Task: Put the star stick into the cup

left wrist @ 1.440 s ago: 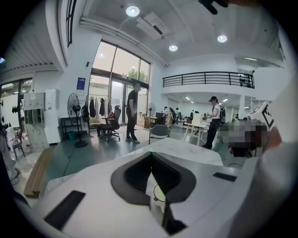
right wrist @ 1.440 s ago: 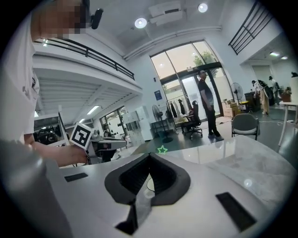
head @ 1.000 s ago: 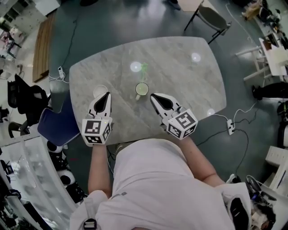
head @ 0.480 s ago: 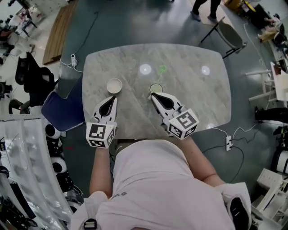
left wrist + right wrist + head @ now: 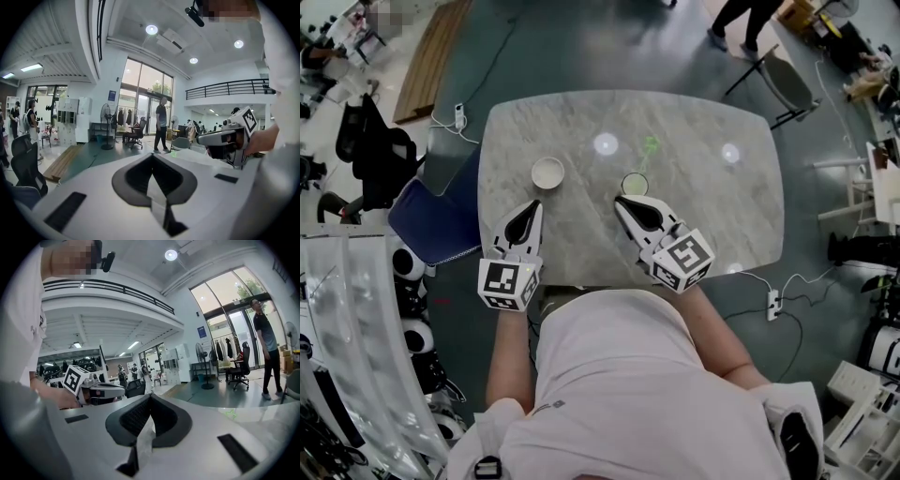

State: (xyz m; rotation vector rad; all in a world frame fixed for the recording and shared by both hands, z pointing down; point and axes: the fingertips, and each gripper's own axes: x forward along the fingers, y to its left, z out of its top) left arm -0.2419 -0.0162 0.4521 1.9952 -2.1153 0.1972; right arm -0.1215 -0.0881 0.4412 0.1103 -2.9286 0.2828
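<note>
A green star stick point(image 5: 649, 147) lies on the grey marble table point(image 5: 712, 216), just beyond a green cup point(image 5: 635, 184). A white cup point(image 5: 548, 172) stands further left. My right gripper point(image 5: 620, 200) is shut and empty, its tip just short of the green cup. My left gripper point(image 5: 528, 205) is also shut and empty, below and left of the white cup. The left gripper view shows its shut jaws, the right gripper point(image 5: 225, 139) and a faint green star stick point(image 5: 174, 154). From the right gripper view I see its jaws shut, the left gripper point(image 5: 96, 390) and the star stick point(image 5: 231, 414).
A blue-seated chair point(image 5: 436, 225) stands at the table's left edge and a grey chair point(image 5: 787, 80) at the far right corner. A person point(image 5: 741, 19) walks beyond the table. Cables and a power strip point(image 5: 772, 305) lie on the floor to the right.
In the head view the table and both cups have shifted right relative to the grippers, so the green cup now sits just past the right gripper's tip. Both grippers stay shut.
</note>
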